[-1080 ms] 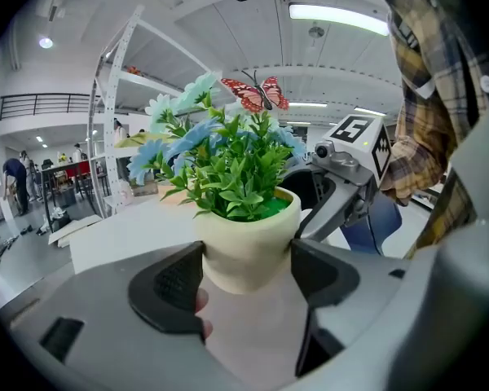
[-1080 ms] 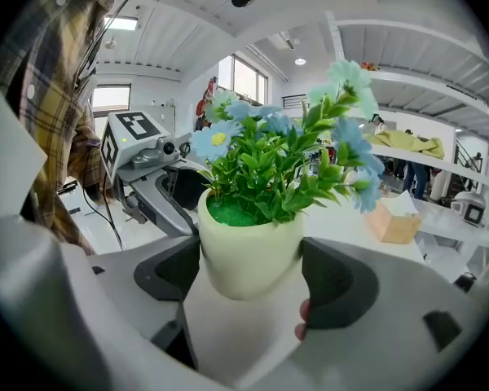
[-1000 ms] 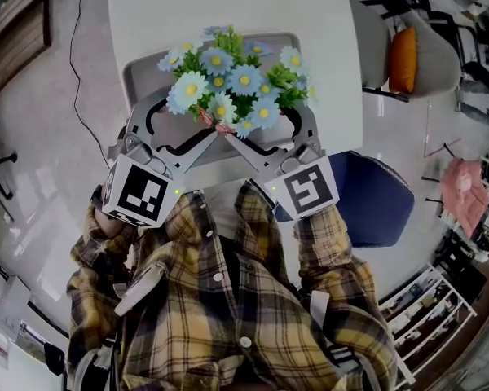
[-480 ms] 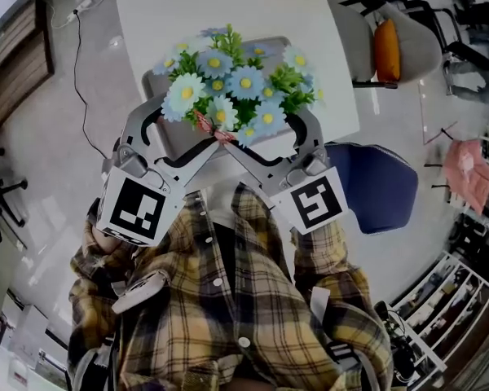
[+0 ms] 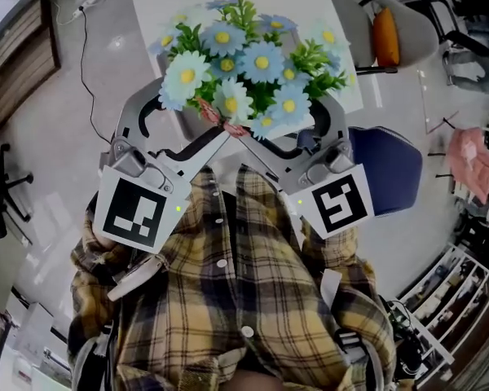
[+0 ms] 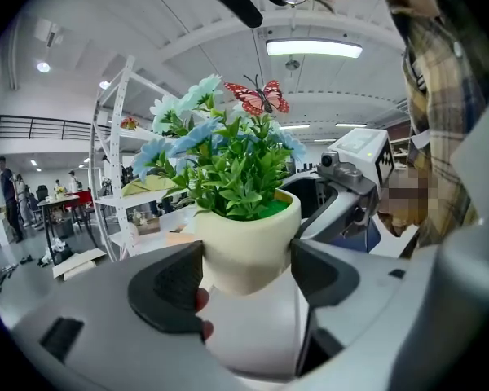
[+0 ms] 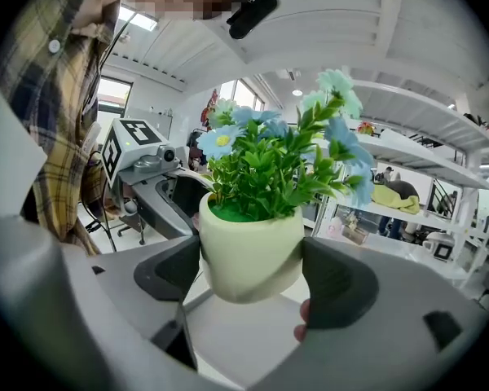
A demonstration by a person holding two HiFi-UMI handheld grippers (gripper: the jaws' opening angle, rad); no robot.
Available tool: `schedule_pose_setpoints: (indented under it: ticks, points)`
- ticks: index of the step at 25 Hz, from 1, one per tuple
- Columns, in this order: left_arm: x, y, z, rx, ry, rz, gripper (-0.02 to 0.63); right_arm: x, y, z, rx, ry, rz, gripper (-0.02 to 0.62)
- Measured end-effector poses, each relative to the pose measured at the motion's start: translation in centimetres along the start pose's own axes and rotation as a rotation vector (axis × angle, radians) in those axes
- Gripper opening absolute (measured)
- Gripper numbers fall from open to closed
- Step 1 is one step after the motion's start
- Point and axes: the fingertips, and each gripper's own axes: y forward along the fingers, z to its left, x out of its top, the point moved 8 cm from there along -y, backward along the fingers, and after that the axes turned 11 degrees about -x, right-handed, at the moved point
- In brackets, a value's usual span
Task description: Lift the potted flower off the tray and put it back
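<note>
Left gripper view: pot (image 6: 249,239) between tongs (image 6: 246,261)

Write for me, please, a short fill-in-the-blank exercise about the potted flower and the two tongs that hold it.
1. The left tongs and the right tongs clamp the cream-coloured ___ from opposite sides.
2. The flowers have blue petals and ___ centres.
3. In the left gripper view, a red ___ perches above the flowers.

Missing words: pot; yellow; butterfly.
</note>
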Motion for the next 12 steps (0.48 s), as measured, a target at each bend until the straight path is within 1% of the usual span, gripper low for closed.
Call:
schedule_pose_setpoints:
  ticks: [2,5,7,12]
  points:
    - [-0.05,0.07,0.07,-0.001,0.003,-0.003,0.328,-0.06,0.06,-0.02,0.0,-0.012,-0.005,0.374]
    - [-0.09,-0.04,0.04,-0.008,-0.001,0.0,0.328,-0.19,0.06,0.03,0.011,0.012,-0.007,0.374]
    - [-0.09,-0.12,-0.04,-0.017,-0.004,-0.012,0.328,-0.21,-0.03,0.06,0.013,0.025,-0.013,0.374]
    - [-0.4,-0.14,-0.02,-0.012,0.004,-0.04,0.328,-0.29,-0.12,0.18,-0.006,0.001,-0.043,0.374]
